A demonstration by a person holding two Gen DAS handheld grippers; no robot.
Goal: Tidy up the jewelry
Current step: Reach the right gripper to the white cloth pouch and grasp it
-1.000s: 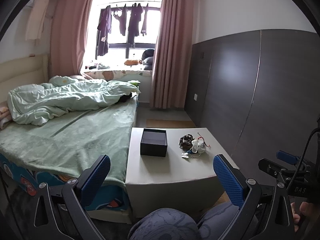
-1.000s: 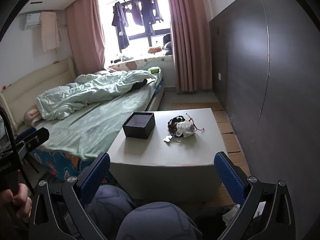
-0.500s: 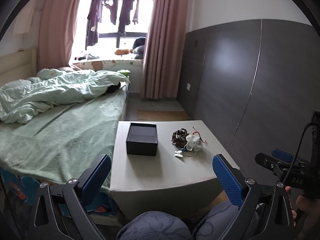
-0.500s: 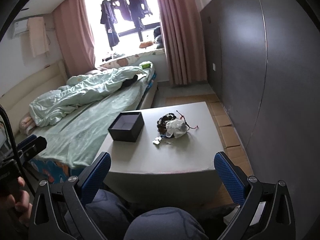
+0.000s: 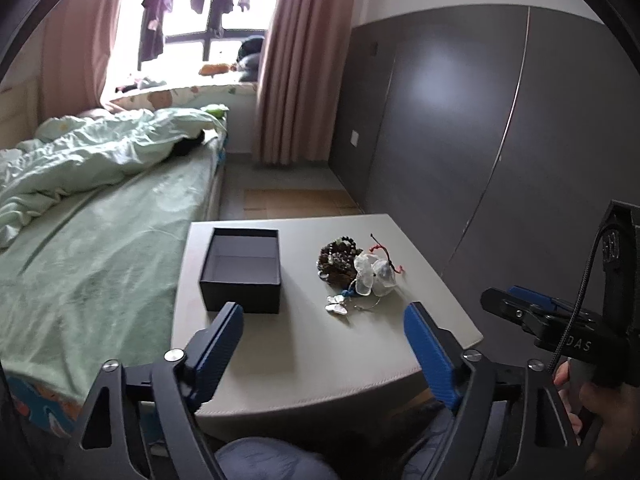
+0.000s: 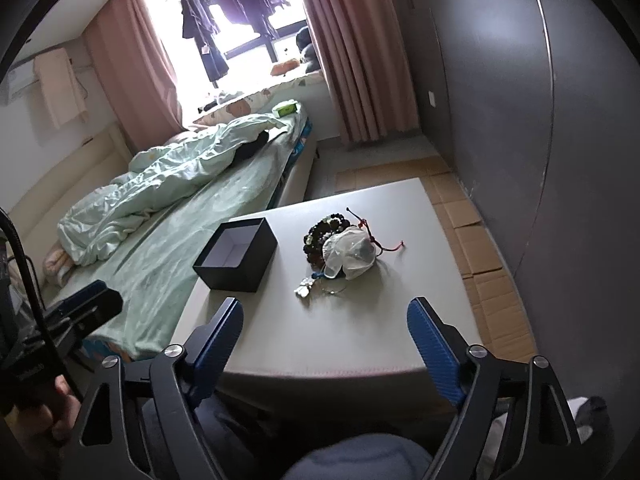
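Observation:
An open black box point(image 5: 241, 270) point(image 6: 236, 255) stands empty on the left part of a low grey table point(image 5: 304, 360) point(image 6: 360, 336). To its right lies a jewelry pile: a dark bead bracelet point(image 5: 336, 258) point(image 6: 320, 232), a small white pouch point(image 5: 374, 276) point(image 6: 350, 252) with a red cord, and a silver butterfly piece point(image 5: 337, 305) point(image 6: 304, 288). My left gripper point(image 5: 324, 320) is open and empty above the table's near edge. My right gripper point(image 6: 324, 316) is open and empty, also near the front edge.
A bed with green sheets and a crumpled quilt point(image 5: 80, 216) point(image 6: 160, 184) borders the table's left side. A dark grey wall panel point(image 5: 480, 140) runs along the right. Cardboard sheets point(image 6: 480, 240) lie on the floor by the wall. My knees are below the table's front.
Both grippers have moved forward and tilted down toward the table, so the box and jewelry look closer. Both stay open and empty.

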